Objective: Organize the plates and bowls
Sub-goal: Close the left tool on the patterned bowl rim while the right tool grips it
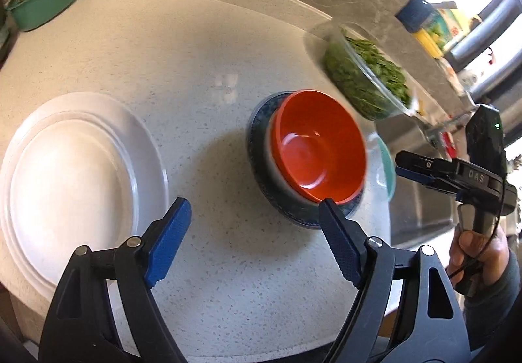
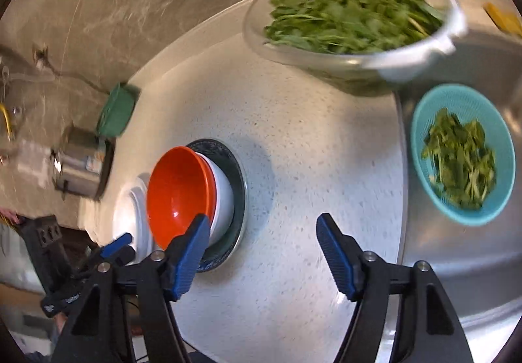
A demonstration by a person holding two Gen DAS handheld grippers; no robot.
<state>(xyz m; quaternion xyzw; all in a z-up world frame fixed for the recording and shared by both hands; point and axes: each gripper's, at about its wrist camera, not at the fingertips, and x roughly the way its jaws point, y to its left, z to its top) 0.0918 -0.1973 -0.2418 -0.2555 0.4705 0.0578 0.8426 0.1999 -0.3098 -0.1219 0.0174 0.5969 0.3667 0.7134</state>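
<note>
On the table (image 1: pixel 208 108), bowls nested: orange bowl (image 1: pixel 321 147) in white bowl (image 2: pixel 223 200) on dark plate (image 2: pixel 238 180). Both my claws — left claw (image 1: pixel 254 216), right claw (image 2: pixel 261 232) — gape, released; next, grasping the white plate (image 1: pixel 75 173).

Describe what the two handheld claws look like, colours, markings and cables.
Both match: the left claw and right claw have black plastic frames with silver pivot pins and blue ribbed finger pads. Seen from the left wrist, the right claw's black pistol-grip body bears "DAS" lettering, a green light and a thin black cable; the hand wears a dark grey-green sleeve.
</note>
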